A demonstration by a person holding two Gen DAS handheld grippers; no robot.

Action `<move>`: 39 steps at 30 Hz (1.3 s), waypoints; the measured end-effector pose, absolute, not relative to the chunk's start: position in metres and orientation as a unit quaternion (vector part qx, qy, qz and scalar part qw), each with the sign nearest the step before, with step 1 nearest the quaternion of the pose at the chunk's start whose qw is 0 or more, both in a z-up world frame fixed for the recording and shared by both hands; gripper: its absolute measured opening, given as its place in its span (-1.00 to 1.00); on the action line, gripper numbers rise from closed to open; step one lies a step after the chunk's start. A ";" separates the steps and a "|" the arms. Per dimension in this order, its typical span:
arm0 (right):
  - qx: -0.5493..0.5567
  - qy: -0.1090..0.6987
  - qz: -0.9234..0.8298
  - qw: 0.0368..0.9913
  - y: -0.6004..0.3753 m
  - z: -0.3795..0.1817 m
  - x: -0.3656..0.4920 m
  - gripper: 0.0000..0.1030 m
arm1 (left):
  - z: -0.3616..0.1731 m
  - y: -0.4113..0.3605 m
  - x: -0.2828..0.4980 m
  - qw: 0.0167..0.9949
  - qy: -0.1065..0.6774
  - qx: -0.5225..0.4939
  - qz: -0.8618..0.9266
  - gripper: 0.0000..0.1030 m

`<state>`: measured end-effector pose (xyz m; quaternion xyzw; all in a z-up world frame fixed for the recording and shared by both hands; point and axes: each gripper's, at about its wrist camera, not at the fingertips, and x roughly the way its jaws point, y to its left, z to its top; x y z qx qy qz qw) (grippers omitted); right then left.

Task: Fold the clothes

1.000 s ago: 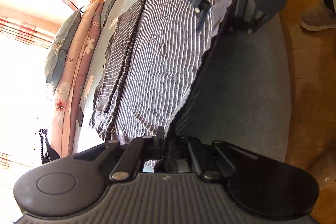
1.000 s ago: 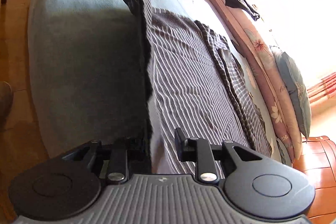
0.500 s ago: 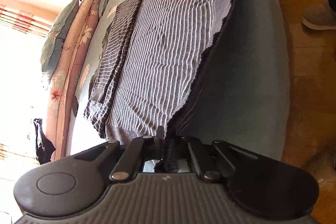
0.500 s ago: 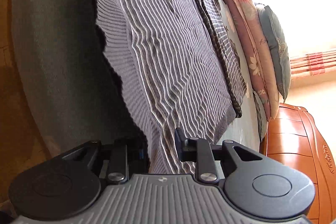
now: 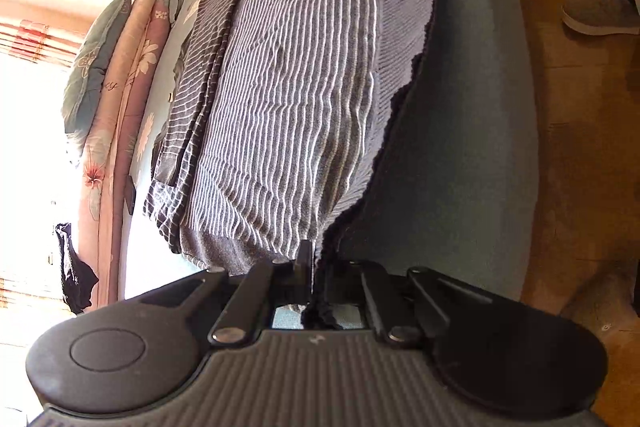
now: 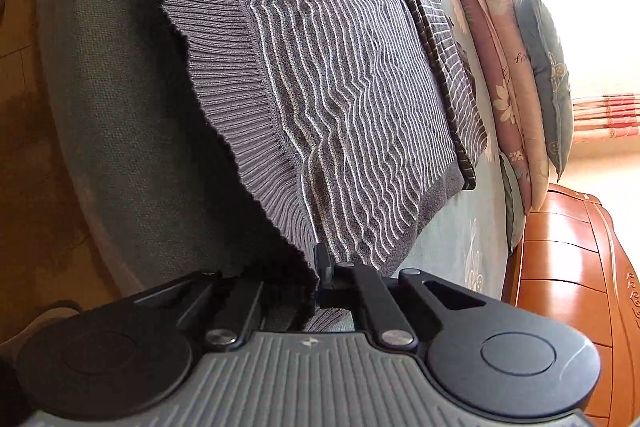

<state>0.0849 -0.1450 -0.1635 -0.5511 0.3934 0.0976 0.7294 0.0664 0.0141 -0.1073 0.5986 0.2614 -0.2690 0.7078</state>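
Fingers of the left gripper pinch one corner of the sweater hem, though they are starting to ease apart with the knit between them. Right gripper fingers are clamped tight on the other hem corner. Between them the striped grey sweater lies spread on the bed, its ribbed hem at the bed's near edge, sleeves folded in toward the pillows.

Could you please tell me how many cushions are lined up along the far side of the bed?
3: a grey-green cushion outermost, a cream floral cushion beside it, a pink floral cushion nearest the sweater. More may be hidden.
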 end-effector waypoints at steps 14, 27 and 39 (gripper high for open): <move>-0.546 0.399 0.095 0.730 -0.144 -0.163 0.090 -0.90 | -0.143 0.009 0.052 0.680 0.239 0.641 -0.263 -0.83; -0.512 0.429 0.132 0.732 -0.153 -0.136 0.107 -0.91 | -0.109 0.002 0.083 0.701 0.320 0.576 -0.273 -0.94; -0.500 0.434 0.133 0.737 -0.158 -0.089 0.152 -0.92 | -0.050 0.009 0.141 0.765 0.321 0.500 -0.249 -0.94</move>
